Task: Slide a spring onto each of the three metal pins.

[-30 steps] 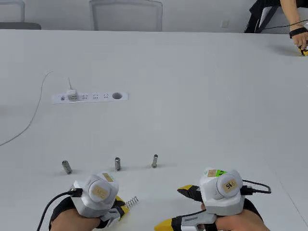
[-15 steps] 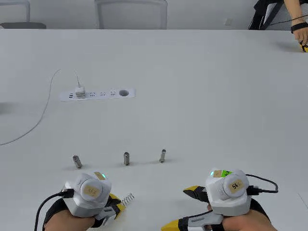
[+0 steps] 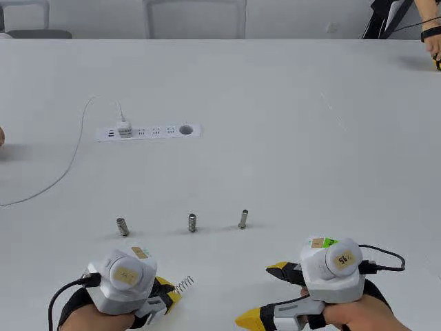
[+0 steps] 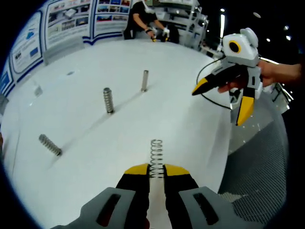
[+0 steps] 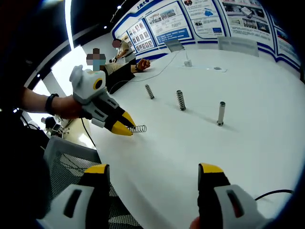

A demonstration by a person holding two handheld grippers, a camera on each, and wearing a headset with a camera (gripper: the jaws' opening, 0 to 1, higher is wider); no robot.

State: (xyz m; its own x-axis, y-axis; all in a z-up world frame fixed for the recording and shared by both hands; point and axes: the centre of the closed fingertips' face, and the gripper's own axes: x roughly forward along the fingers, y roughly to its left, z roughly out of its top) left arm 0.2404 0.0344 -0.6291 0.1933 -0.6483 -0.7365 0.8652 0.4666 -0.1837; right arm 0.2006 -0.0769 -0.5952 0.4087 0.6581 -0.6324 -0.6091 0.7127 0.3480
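Three metal pins stand in a row on the white table [image 3: 289, 138]. The left pin [image 3: 122, 226] and the middle pin [image 3: 192, 222] each carry a spring, and the right pin [image 3: 243, 218] is bare. My left gripper [image 3: 173, 292] hovers in front of the row, shut on one end of a loose spring [image 3: 185, 283] that sticks out forward. The left gripper view shows this spring [image 4: 155, 153] between the closed yellow tips, with the bare pin [image 4: 144, 80] beyond. My right gripper [image 3: 265, 296] hangs open and holds nothing, in front of and to the right of the bare pin [image 5: 221, 113].
A white power strip [image 3: 148, 131] with a plug and a cable [image 3: 62, 172] lies further back on the left. A person's hand [image 3: 432, 41] works at the far right corner. Chairs stand behind the far edge. The table's near edge runs just beneath both grippers.
The head camera has swung left, so everything sits further right in the picture. Relative to the pins, the left gripper and its spring have drifted slightly left. Both jaw states are unchanged.
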